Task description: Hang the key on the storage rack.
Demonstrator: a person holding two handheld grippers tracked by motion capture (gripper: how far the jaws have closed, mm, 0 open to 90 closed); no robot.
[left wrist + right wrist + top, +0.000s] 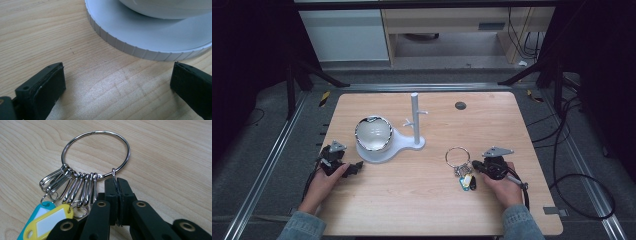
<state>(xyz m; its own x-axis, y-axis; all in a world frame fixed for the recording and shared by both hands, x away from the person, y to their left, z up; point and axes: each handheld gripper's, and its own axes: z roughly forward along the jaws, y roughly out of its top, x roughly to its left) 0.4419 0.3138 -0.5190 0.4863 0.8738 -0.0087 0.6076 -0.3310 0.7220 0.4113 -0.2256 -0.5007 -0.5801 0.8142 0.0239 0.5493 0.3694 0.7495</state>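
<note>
The wooden table (422, 200) carries a white stand (399, 142) with an upright post and pegs, a bowl (373, 132) on its round base. At the near left, the left gripper (343, 167) rests spread wide and empty just beside that base. At the near right, the right gripper (116, 185) is pressed together on a small clip of the key ring (96, 155), which lies flat. So thin a pinch could slip when lifted. The key tags (47, 220) are partly cut off.

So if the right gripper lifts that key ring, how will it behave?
Probably floppy: the clips and tags hang loose on the key ring, so they should swing and bunch. The right gripper pinches one thin clip, which may pivot. The thin wire suggests it's light.
</note>
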